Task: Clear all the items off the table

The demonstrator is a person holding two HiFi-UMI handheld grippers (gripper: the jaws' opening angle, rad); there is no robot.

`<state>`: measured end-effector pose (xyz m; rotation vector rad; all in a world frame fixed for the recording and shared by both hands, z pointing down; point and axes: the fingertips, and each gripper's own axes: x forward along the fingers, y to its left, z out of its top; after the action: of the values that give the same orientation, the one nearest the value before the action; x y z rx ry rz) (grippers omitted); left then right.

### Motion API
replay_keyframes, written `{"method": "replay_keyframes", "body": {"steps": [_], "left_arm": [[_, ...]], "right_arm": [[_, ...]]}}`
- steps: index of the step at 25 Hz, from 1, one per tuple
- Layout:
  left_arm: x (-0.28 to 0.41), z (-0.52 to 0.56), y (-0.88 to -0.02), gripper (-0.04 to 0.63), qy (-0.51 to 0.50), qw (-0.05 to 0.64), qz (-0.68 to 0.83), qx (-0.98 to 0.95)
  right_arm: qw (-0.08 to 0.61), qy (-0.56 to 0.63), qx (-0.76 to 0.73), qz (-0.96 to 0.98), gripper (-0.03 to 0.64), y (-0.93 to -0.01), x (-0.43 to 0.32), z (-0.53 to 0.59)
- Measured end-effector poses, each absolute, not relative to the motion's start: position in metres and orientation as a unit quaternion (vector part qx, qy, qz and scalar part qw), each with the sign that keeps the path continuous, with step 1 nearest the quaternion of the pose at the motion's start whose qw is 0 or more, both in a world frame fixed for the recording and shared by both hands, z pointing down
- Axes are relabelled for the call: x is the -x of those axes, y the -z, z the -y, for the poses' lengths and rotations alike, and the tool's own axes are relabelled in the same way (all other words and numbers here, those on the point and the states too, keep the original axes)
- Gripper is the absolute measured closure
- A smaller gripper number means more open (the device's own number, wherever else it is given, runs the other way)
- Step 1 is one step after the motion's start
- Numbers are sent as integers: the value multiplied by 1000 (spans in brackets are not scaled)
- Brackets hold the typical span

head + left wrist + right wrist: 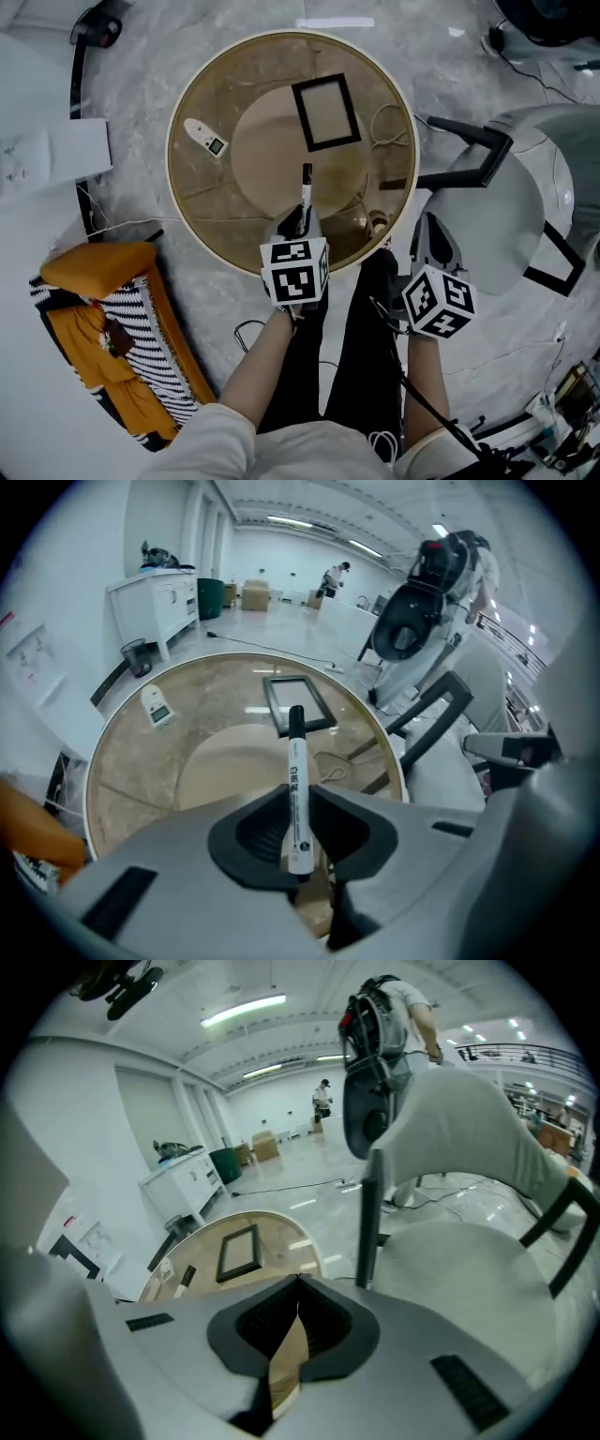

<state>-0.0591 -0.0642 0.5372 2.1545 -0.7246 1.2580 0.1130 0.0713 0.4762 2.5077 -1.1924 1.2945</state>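
The left gripper [300, 221] is pointing steeply down over the near edge of the surface [202, 202], its jaws clamping a marker [306, 186] that is sticking out past the tips. The right gripper [433, 242] is hanging just off that surface's right rim, with its jaws closed on nothing.

Head view: marker [306, 187] lower end hidden under left gripper [298, 220]. Marker print too small to read. White device [205, 137] near table [171, 159] left edge: display unreadable.
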Motion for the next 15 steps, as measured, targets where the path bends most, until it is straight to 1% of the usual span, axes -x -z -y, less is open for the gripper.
{"method": "replay_keyframes", "body": {"steps": [6,15], "left_arm": [[-16,-11,-537,525,-492,232,180,-819],[-106,-118,-553,525,-525,168,71,-831]], "right_arm": [[-8,-424,-857,294,592,-479,-159,-158],[-38,-439,-872,216,594,-497,-204,-268]]}}
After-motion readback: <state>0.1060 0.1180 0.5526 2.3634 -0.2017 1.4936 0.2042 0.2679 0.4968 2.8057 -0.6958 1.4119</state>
